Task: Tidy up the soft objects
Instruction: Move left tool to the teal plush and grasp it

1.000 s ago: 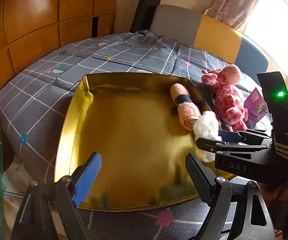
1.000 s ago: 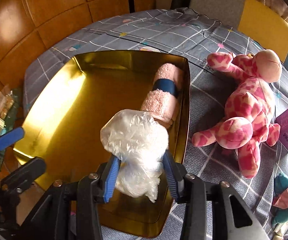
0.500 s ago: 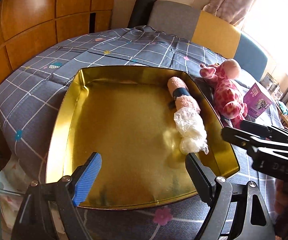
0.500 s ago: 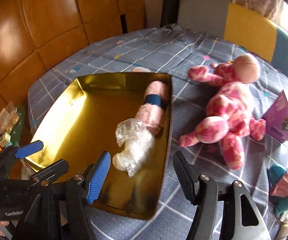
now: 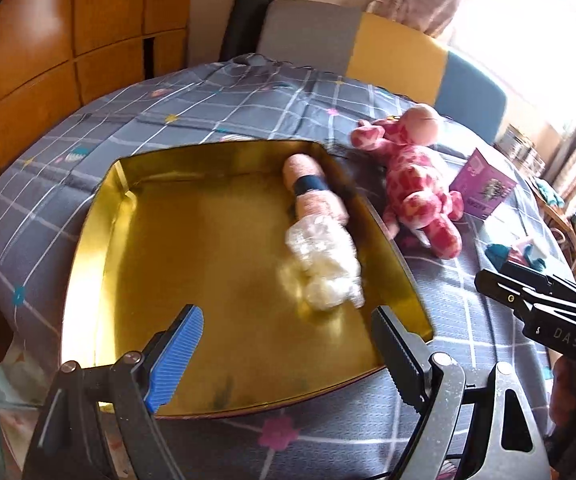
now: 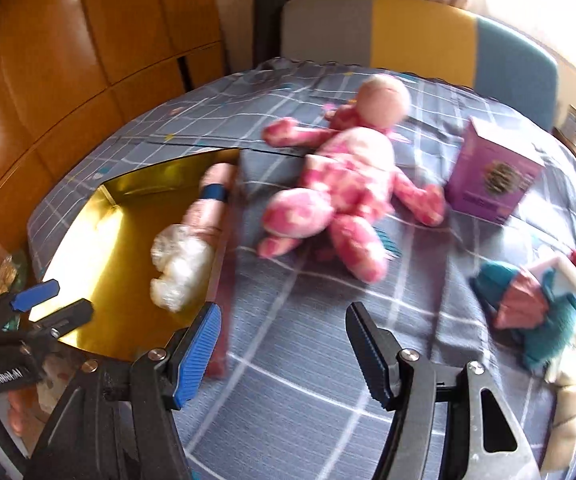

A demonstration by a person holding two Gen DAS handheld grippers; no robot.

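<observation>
Plastic bundle (image 6: 182,270) left of right gripper (image 6: 284,344)

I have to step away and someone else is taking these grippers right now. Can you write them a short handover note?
Right gripper: open and empty, its jaws having just opened; it points at the checked bedcover beside the tray.
Left gripper: open, empty, over the near edge of the gold tray.
Done: the rolled pink towel and the white plastic-wrapped bundle lie in the tray along its right wall.
Left: the pink plush giraffe and the teal-and-pink doll lie on the bedcover, outside the tray. The purple box stands near them; it looks rigid.
</observation>
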